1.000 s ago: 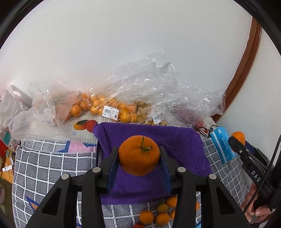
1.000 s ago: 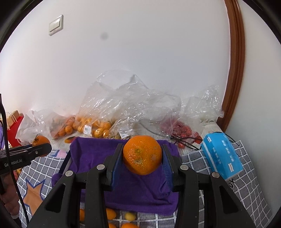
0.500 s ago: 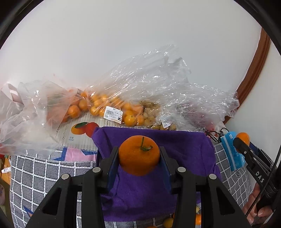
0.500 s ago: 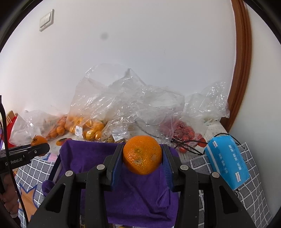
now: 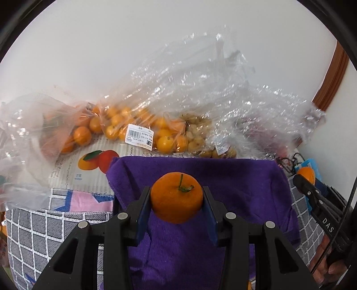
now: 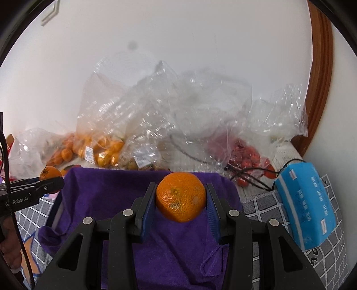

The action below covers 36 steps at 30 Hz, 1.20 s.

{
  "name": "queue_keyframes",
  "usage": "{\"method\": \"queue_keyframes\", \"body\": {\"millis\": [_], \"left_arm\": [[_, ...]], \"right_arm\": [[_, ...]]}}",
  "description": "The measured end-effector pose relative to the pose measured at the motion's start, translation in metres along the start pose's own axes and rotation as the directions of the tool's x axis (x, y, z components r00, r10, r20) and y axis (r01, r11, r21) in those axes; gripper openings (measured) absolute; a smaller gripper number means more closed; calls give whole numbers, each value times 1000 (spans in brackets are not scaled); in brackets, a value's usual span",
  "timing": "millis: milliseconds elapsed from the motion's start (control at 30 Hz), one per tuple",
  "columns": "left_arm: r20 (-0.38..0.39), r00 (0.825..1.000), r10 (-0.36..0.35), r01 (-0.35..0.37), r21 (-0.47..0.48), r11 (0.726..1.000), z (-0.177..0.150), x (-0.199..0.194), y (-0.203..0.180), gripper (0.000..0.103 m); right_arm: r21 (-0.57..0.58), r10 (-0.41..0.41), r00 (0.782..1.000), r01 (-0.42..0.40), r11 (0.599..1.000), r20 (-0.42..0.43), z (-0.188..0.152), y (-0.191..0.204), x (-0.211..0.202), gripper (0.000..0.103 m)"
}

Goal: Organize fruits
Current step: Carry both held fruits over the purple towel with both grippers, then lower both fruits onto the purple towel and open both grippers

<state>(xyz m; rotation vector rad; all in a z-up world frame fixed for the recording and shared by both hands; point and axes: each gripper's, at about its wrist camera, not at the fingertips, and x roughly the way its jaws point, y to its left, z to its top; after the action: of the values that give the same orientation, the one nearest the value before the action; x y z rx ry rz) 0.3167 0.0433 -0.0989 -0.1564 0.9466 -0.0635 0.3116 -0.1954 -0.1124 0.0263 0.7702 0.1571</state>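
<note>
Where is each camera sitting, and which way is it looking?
Left wrist: sits on the left gripper, looking forward over its stemmed orange and the purple towel toward bagged fruit; the right gripper shows at right.
Right wrist: sits on the right gripper, same direction, over its own orange; the left gripper shows at left.
Shared: towel, bags, wall.

A blue rectangular tissue pack [image 6: 305, 205] lay on the grey checked tablecloth [image 6: 330, 252], black cable [image 6: 252, 176] just beside it. White wall [image 6: 178, 44] behind, brown wooden door frame [image 6: 319, 73] at right (light switch [image 6: 50, 14] upper left).
</note>
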Motion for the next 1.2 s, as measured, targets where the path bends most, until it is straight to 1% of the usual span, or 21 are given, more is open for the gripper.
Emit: {"method": "queue_keyframes", "body": {"millis": [300, 567, 967, 1200], "left_arm": [[-67, 998, -2, 3, 5, 1000, -3, 39, 0, 41], [-110, 994, -2, 3, 14, 1000, -4, 62, -1, 41], [-151, 989, -3, 7, 21, 1000, -10, 85, 1, 41], [-149, 989, -6, 10, 29, 1000, -12, 86, 2, 42]], "right_arm": [[7, 11, 996, -10, 1000, -87, -8, 0, 38, 42], [10, 11, 988, -10, 1000, -153, -16, 0, 64, 42], [-3, -6, 980, 5, 1000, -199, -24, 3, 79, 42], [-12, -9, 973, 6, 1000, -229, -27, 6, 85, 42]]}}
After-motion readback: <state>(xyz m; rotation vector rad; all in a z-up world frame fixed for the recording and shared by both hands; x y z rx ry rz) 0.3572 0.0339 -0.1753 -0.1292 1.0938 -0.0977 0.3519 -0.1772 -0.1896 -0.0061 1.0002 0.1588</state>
